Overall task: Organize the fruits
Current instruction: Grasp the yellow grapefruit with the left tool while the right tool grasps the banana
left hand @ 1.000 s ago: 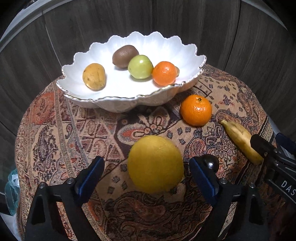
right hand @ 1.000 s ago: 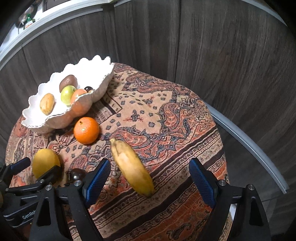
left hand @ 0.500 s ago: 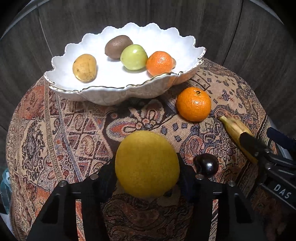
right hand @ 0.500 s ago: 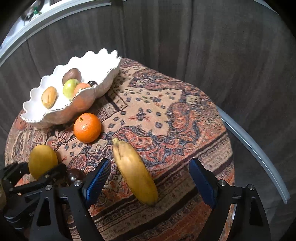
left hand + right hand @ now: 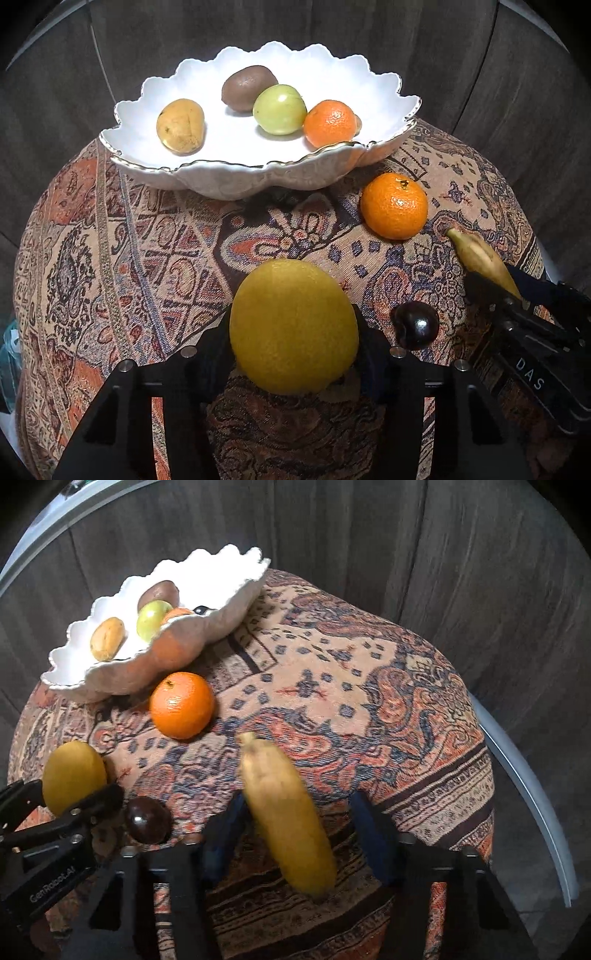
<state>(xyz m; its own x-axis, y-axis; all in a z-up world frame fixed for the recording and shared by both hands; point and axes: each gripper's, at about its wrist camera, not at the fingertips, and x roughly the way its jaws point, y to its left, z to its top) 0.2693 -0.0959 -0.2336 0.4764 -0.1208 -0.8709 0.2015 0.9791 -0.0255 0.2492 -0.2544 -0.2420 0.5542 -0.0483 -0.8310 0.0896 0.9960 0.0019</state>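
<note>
Left tongs (image 5: 293,332) have closed tight on the big yellow fruit (image 5: 293,326), low over the cloth (image 5: 155,251). Right tongs (image 5: 299,827) stand partly open around the banana (image 5: 288,816), not yet pinching it. The round fruit could slip on the way to the bowl (image 5: 258,173), or knock the dark plum (image 5: 415,325) beside it rolling.

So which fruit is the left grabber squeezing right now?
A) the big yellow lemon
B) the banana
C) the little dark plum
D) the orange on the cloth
A: the left gripper has both fingers pressed against the sides of the big yellow lemon, while the banana sits between the right gripper's open fingers.
</note>
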